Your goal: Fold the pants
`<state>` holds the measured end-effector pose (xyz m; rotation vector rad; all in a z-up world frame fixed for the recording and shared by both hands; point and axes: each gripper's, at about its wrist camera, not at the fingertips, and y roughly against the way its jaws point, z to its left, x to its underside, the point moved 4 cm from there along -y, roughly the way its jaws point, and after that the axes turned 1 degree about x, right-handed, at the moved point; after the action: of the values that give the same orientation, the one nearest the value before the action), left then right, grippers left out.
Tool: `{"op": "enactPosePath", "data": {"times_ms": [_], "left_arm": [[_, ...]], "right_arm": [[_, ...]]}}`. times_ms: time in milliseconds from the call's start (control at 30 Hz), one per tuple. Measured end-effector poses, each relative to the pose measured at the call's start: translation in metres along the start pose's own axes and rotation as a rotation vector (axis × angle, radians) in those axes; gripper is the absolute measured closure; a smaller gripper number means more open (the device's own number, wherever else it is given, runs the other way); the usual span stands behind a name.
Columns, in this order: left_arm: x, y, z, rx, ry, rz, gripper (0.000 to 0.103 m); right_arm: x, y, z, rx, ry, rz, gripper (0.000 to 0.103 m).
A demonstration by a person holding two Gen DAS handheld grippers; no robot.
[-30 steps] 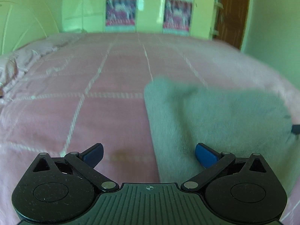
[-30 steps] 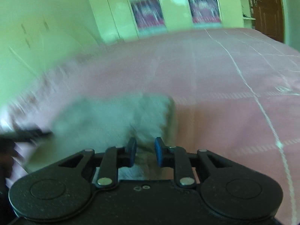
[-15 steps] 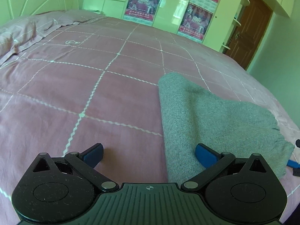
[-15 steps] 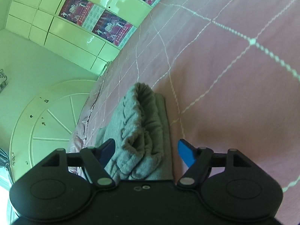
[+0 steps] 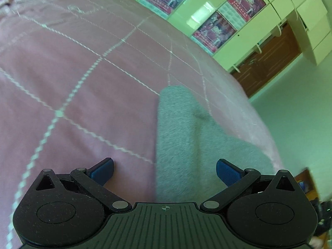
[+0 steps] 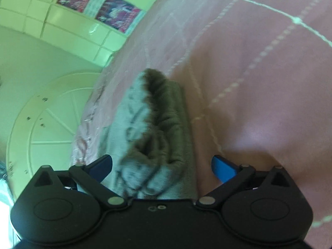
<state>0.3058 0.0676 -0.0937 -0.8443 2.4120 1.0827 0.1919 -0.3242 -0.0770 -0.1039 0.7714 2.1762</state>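
Note:
The grey pants (image 5: 186, 141) lie folded in a flat stack on the pink bed (image 5: 83, 83). In the left wrist view my left gripper (image 5: 165, 171) is open and empty, hovering over the near left edge of the stack. In the right wrist view the pants (image 6: 157, 128) show their gathered waistband end, with layers stacked. My right gripper (image 6: 161, 166) is open wide and empty, its jaws either side of that end without touching it.
The pink bedspread with white stitched grid lines (image 6: 259, 83) spreads all round the pants. Green cupboards with posters (image 5: 217, 27) and a brown door (image 5: 269, 62) stand beyond the bed. The bed's right edge (image 5: 267, 141) lies just past the pants.
My right gripper has opened and let go of the pants, and its jaws have spread wider. Both cameras have tilted and lifted away. The pants lie still on the bed.

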Motion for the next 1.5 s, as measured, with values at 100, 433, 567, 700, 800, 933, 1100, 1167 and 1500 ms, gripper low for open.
{"op": "enactPosePath", "data": {"times_ms": [100,433,567,700,800,933,1100,1167,1500], "left_arm": [[-0.009,-0.018,0.005,0.100,0.085,0.072,0.000],[-0.010,-0.065,-0.002,0.161,0.104,0.151,0.000],[-0.009,-0.073,-0.007,0.232,0.082,0.186,0.000],[-0.004,-0.084,-0.017,0.248,0.024,0.238,0.000],[-0.011,-0.097,-0.021,0.284,0.074,0.253,0.000],[-0.012,-0.111,-0.026,0.328,0.092,0.265,0.000],[-0.008,-0.114,-0.020,0.359,0.127,0.250,0.010],[-0.006,-0.115,-0.009,0.361,0.175,0.247,0.035],[0.001,-0.142,-0.015,0.337,0.199,0.245,0.060]], "right_arm": [[-0.007,-0.007,-0.008,0.002,-0.045,0.016,0.014],[-0.013,-0.020,-0.015,-0.055,-0.047,0.047,0.025],[-0.018,-0.020,-0.022,-0.069,-0.072,0.048,0.035],[-0.016,-0.022,-0.021,-0.091,-0.055,0.070,0.035],[-0.018,-0.026,-0.020,-0.105,-0.057,0.078,0.034],[-0.022,-0.033,-0.017,-0.112,-0.063,0.087,0.035],[-0.025,-0.041,-0.014,-0.125,-0.048,0.115,0.036],[-0.026,-0.040,-0.016,-0.131,-0.056,0.121,0.040],[-0.032,-0.058,-0.008,-0.125,-0.047,0.156,0.046]]}}
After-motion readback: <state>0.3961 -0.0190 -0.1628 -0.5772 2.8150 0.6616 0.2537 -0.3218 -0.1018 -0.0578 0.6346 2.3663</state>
